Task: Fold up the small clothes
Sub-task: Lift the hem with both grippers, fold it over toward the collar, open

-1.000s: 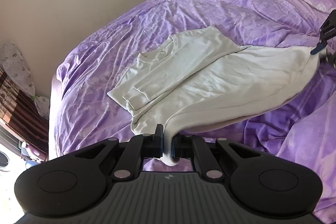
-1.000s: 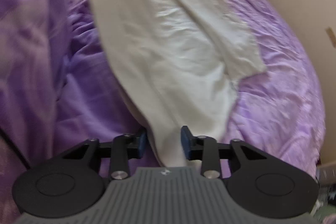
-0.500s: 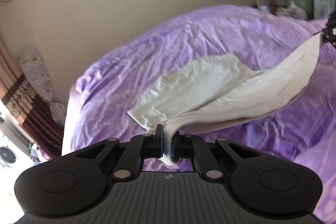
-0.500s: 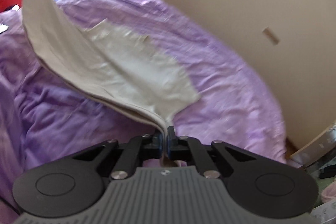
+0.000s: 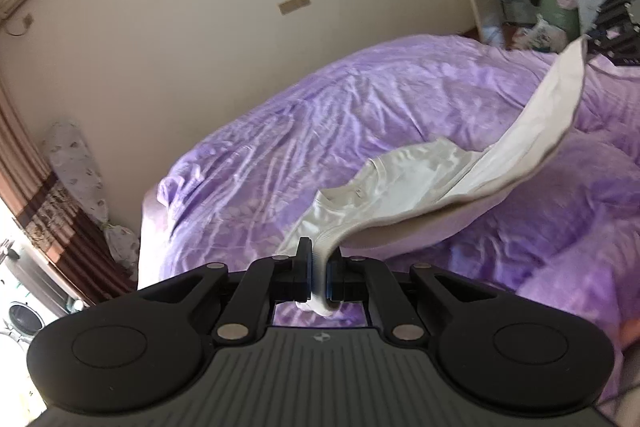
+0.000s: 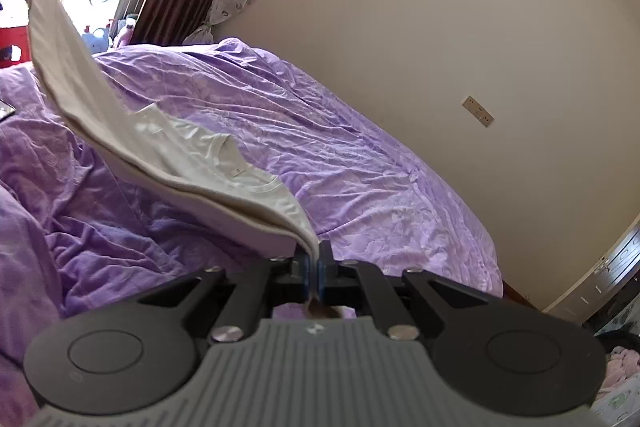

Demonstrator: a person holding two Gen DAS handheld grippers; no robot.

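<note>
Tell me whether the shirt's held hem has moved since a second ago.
Yes. The white shirt hem, pinched by both the left gripper and right gripper, has risen off the purple bedspread.

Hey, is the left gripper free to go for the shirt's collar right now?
Probably not. The left gripper is shut on one hem corner of the white shirt, and the right gripper is shut on the other. The collar lies uncovered on the purple bedspread, but reaching it means letting go first.

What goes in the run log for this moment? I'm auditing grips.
left gripper: shut on shirt | right gripper: shut on shirt | hem lifted above bedspread
</note>
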